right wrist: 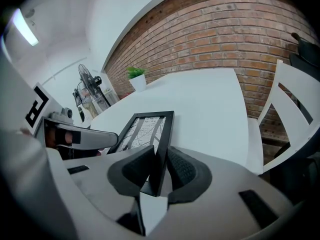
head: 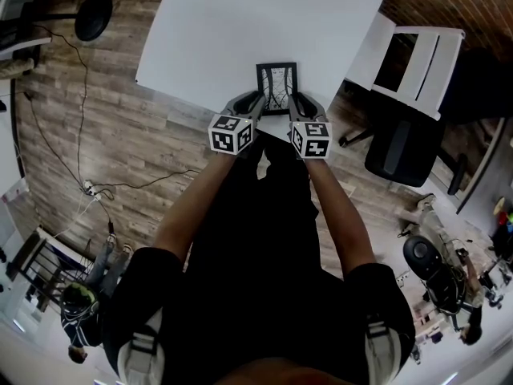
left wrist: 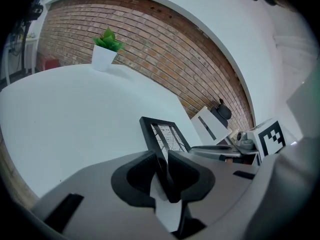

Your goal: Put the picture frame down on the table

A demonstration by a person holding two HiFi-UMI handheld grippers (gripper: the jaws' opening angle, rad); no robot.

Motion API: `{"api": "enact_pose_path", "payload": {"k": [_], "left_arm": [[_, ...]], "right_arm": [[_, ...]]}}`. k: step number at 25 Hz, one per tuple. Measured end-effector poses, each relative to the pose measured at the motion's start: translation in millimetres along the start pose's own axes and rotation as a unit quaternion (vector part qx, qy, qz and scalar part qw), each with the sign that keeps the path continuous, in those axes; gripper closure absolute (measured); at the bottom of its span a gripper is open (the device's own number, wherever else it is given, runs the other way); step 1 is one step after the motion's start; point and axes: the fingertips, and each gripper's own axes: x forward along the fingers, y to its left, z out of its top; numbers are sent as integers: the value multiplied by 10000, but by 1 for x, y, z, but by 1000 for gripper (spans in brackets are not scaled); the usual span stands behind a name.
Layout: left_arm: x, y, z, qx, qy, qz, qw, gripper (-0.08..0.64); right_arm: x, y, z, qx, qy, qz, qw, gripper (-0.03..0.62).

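A black picture frame [head: 276, 87] with a pale line drawing is held over the near edge of the white table [head: 224, 30]. My left gripper [head: 255, 103] is shut on the frame's left side; in the left gripper view the frame [left wrist: 162, 136] runs up from between the dark pads. My right gripper [head: 295, 103] is shut on the right side, where the frame [right wrist: 150, 131] is pinched edge-on between the ribbed pads [right wrist: 182, 170]. The frame looks tilted, its far end toward the table top; whether it touches the table I cannot tell.
A small potted plant [left wrist: 105, 51] in a white pot stands at the table's far end before a brick wall [right wrist: 225, 39]. A white chair [head: 417, 62] and a black office chair [head: 401, 147] stand right of the table. Cables [head: 88, 184] lie on the wooden floor at left.
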Motion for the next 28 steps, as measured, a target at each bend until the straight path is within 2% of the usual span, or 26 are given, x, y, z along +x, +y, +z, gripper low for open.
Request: {"api": "enact_pose_path", "payload": {"k": [6,20,25,28], "left_arm": [[6,4,-5,131,316,312,9989,474],[3,3,-5,337,264,447,9981,472],[1,13,-2,154,196,651,9976,405],[-5,12,1,104,102,725,9973,403]], "right_arm": [[0,-1,-1,-13,39,24,10000,511],[-1,1,1,48,37,147,9999,505],[-5,1,6,129,-147,107,9998,505],[-12,3,10,33,-226,181,9996,512]]}}
